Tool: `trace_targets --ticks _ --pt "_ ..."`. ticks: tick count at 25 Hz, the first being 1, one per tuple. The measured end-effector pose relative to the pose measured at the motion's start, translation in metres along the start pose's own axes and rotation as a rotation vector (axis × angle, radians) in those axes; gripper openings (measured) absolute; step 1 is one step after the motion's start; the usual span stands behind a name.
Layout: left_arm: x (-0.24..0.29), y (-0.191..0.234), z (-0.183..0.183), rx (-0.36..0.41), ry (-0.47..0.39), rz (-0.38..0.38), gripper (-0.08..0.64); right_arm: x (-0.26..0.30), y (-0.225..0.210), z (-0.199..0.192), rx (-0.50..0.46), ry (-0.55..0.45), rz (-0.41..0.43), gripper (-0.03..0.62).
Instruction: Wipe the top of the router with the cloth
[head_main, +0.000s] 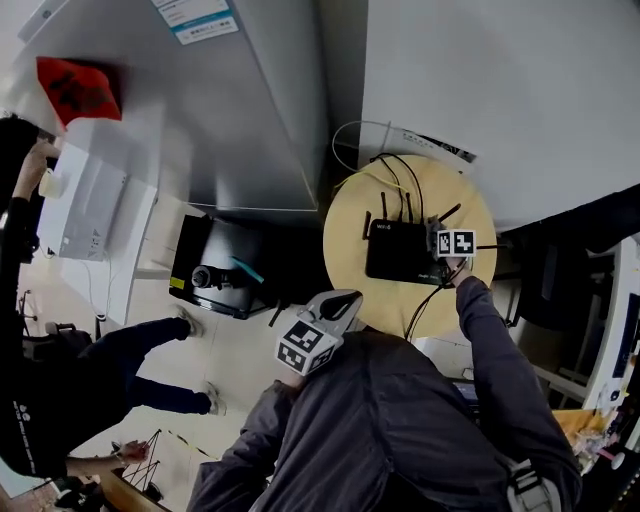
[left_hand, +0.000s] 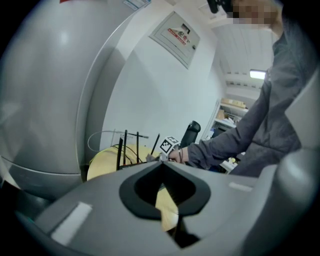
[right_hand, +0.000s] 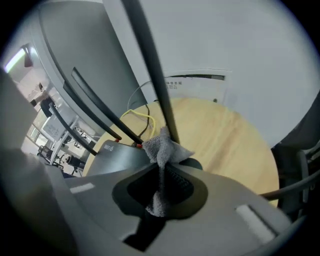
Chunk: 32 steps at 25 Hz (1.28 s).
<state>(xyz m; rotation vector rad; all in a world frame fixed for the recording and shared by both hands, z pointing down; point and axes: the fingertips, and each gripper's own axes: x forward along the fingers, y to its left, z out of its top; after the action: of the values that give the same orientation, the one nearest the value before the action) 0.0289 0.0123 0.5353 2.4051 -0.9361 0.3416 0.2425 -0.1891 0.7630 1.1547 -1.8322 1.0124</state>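
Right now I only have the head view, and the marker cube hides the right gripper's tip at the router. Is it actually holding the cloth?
Observer: Yes. The right gripper view shows the right gripper with its tongs shut on a grey cloth, which bunches out past the tips.
Operator: Where on the router is the cloth?
Observer: It is at the foot of one antenna, by the edge of the router top.
Operator: And the left gripper?
Observer: The left gripper has its tongs shut with nothing between them. It points toward the table from off to the side.
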Motion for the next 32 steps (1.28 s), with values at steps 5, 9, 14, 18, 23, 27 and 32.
trace_targets --ticks 5,9,14,18,23,27,32 --pt "-0.002 -0.001 0.000 -0.004 -0.009 0.004 0.000 -0.012 -0.027 -0.006 0.022 0.002 -0.061 0.028" --pt "-0.008 0.003 -0.001 -0.005 -0.015 0.015 0.000 -0.013 -0.009 0.000 0.019 -0.022 -0.066 0.028" --pt "-0.012 0.007 -0.003 -0.006 -0.014 0.017 0.000 -0.001 0.078 0.008 -0.045 -0.050 0.088 0.028" --pt "-0.015 0.010 -0.002 -0.003 -0.012 0.021 0.000 0.015 0.138 0.002 -0.084 -0.024 0.158 0.028" --pt "-0.018 0.014 -0.003 -0.007 -0.010 0.031 0.000 0.033 0.177 -0.005 -0.097 0.005 0.201 0.028" --pt "-0.018 0.016 -0.004 -0.014 -0.008 0.037 0.000 0.038 0.178 -0.009 -0.123 0.030 0.194 0.028" --pt "-0.014 0.012 -0.001 -0.006 -0.010 0.021 0.000 0.031 0.158 -0.014 -0.119 0.038 0.184 0.028"
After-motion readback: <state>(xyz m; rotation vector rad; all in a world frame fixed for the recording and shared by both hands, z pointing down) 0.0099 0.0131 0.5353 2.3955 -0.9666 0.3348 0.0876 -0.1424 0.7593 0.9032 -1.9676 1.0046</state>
